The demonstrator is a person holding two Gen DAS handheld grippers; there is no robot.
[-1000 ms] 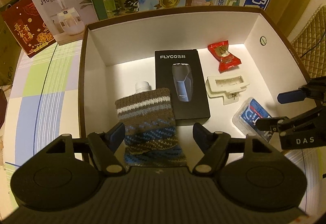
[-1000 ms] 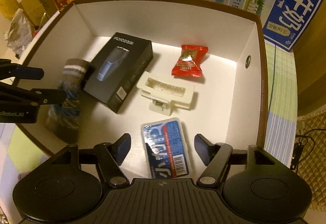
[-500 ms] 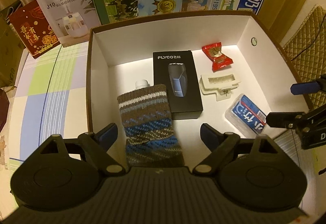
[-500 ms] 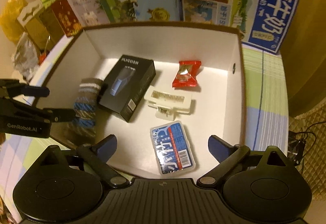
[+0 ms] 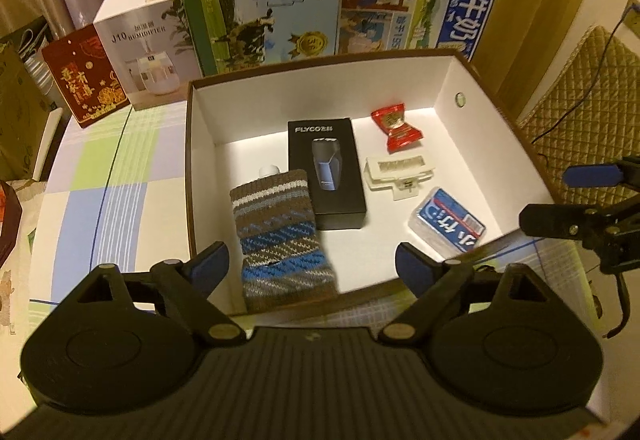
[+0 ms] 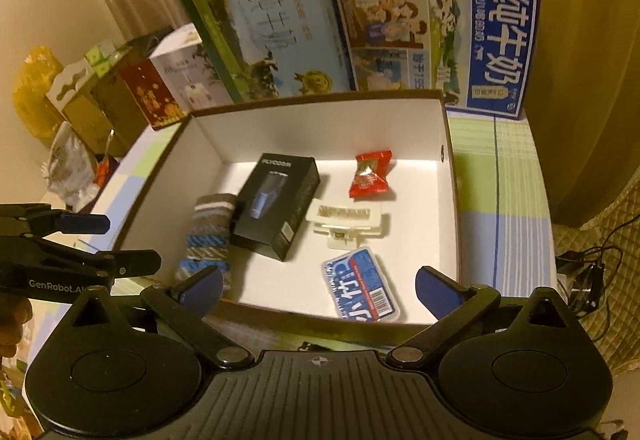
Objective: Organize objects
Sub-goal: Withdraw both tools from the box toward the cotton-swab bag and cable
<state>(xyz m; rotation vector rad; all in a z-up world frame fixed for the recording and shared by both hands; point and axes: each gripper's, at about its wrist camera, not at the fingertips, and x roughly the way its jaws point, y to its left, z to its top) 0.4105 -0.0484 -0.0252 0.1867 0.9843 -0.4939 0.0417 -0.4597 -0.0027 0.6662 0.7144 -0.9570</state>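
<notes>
Both grippers have drawn back and up from the box since a second ago, and their jaws, then closer together over the knitted pouch and the blue packet, are now spread wide with nothing between them. The left gripper (image 5: 312,268) hangs above the near wall of the white-lined box (image 5: 472,91), its blue-padded fingertips (image 5: 210,264) standing either side of the lower end of the knitted pouch (image 5: 280,236) but clear above it, not touching. The pouch lies flat along the box's left side, a white cap showing at its far end. Just beside it on the right lies the black FLYCO shaver box (image 5: 328,171), the two seeming to touch along one edge.

The right gripper (image 6: 318,286) hovers over the near rim of the box too, jaws wide apart and empty. The blue packet (image 6: 360,286) lies on the box floor at the near side, between the two fingers as seen from the right wrist yet below them and untouched. Beyond it lies the cream hair clip (image 6: 346,222), and farther back the red sweet wrapper (image 6: 370,175), apart from the clip. Everything rests inside the box, which stands on a checked tablecloth (image 5: 104,175) with a row of milk cartons (image 6: 436,39) and gift boxes upright behind it
</notes>
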